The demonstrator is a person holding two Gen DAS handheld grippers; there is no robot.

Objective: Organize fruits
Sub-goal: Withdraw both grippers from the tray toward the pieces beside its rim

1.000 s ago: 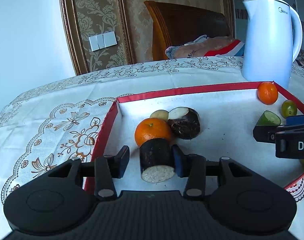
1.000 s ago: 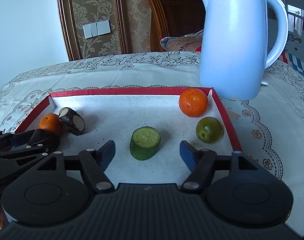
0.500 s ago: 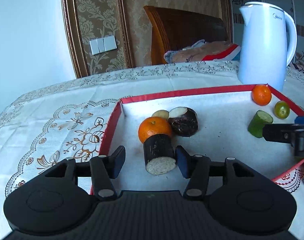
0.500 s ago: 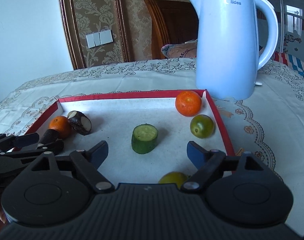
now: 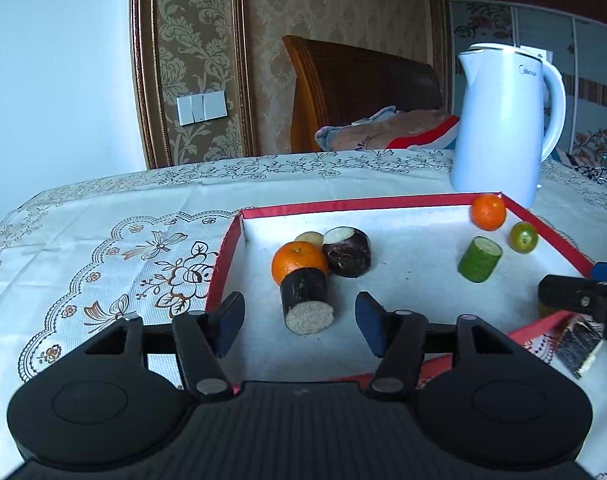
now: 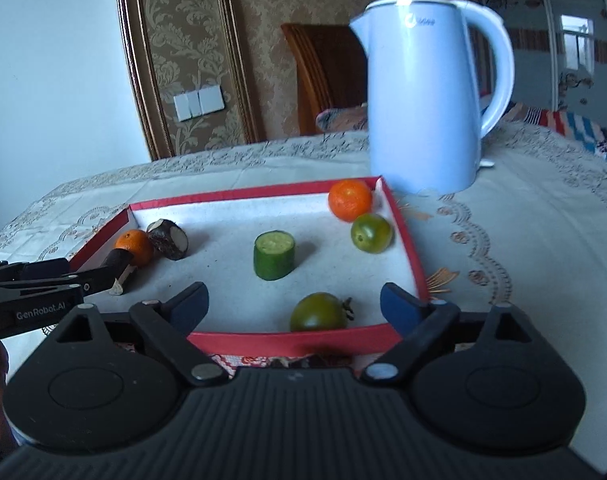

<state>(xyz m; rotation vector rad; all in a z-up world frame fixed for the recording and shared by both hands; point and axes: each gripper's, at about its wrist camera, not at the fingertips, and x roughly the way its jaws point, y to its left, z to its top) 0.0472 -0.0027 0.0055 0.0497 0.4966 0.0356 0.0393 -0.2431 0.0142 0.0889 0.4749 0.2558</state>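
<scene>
Left tool (image 5: 299,326) now off dark cylinder (image 5: 306,300)

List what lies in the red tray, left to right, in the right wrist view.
Orange → dark root chunk → cucumber piece → dark green tomato → second orange → small green tomato. The black cylinder beside the first orange overlaps it, so I left it out.

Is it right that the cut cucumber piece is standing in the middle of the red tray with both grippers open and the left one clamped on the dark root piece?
Not quite. The left gripper is open; its fingers stand apart from the dark root piece, as the left wrist view shows. The cucumber piece does stand mid red tray, and the right gripper is open.
</scene>
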